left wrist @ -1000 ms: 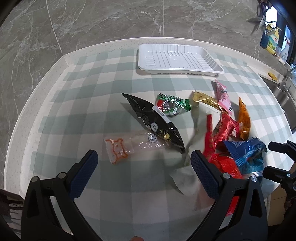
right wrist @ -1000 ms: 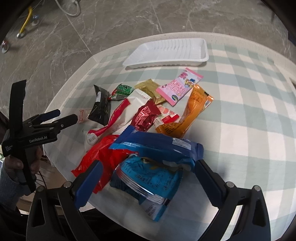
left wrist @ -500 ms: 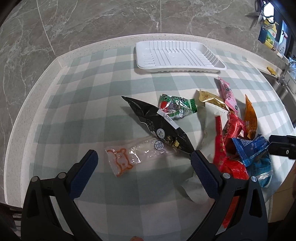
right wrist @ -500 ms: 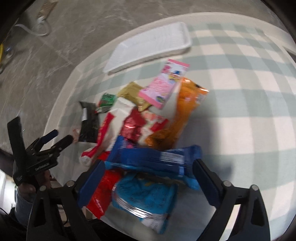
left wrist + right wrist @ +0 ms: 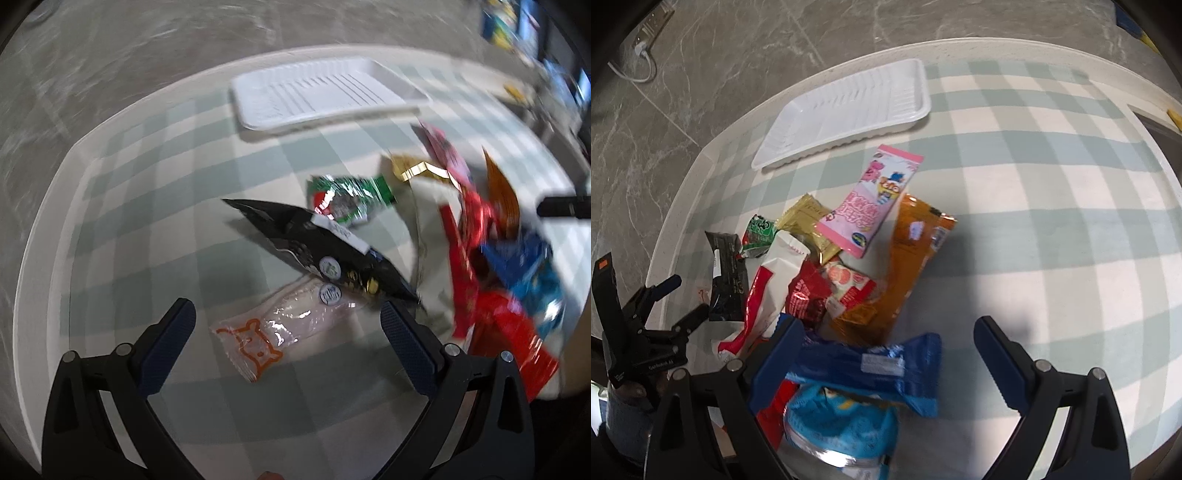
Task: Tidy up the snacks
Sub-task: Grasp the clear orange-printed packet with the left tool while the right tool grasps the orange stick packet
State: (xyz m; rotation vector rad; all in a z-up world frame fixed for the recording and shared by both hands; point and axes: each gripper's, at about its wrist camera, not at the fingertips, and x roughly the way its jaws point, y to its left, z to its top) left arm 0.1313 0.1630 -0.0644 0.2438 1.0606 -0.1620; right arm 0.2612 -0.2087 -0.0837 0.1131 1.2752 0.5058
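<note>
Right wrist view: right hand-held gripper (image 5: 888, 345) gapes wide over the blue packet (image 5: 866, 365); left hand-held gripper (image 5: 286, 319) (also wide, empty) hovers above a clear wrapper (image 5: 273, 334) on the tabletop (image 5: 1052, 192).

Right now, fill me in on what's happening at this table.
A person holds a claw in each hand over a pile of snack packets on a checked tablecloth. Both are open and empty. The left claw hovers over a clear packet with an orange print; the right claw is above a dark blue packet. The white tray at the far edge holds nothing, so sorting has not started.
</note>
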